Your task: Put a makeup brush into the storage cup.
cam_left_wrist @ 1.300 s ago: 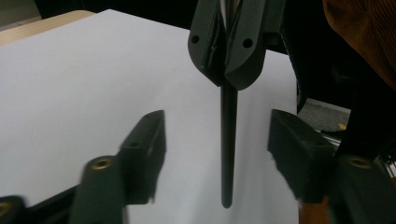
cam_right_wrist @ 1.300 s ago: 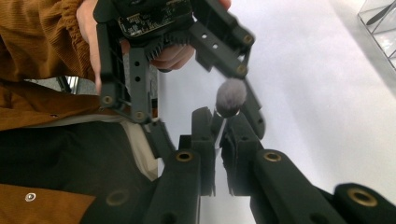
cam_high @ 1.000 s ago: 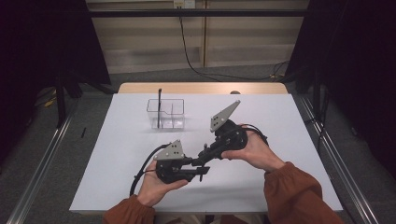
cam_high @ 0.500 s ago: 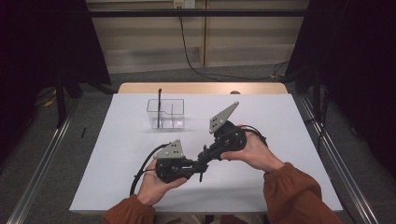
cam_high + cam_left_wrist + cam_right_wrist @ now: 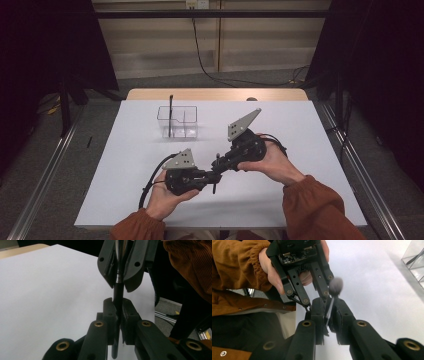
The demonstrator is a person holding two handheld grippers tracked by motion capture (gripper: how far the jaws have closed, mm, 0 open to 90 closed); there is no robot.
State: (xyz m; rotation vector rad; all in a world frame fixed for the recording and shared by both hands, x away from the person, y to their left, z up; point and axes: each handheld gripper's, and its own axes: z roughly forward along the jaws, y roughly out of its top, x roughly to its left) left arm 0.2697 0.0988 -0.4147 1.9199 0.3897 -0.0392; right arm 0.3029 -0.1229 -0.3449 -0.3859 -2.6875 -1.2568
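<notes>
A slim black makeup brush [image 5: 118,290] with a grey bristle head [image 5: 335,286] stands upright between the two grippers above the front middle of the white table [image 5: 125,165]. My left gripper [image 5: 118,305] is shut on its handle. My right gripper [image 5: 329,301] comes from the opposite side and has the handle between its jaws. Those jaws have just been opening, and the pads stand slightly off the handle. In the high view the left gripper [image 5: 215,176] and the right gripper [image 5: 219,162] meet tip to tip.
A clear two-part container [image 5: 177,121] stands at the back left of the table with a thin black stick [image 5: 171,115] upright in it. The person's orange sleeves [image 5: 320,210] come in from the near edge. Dark floor and rails flank the table.
The left gripper's jaws have drawn in on the brush handle. Both hands have kept their place.
</notes>
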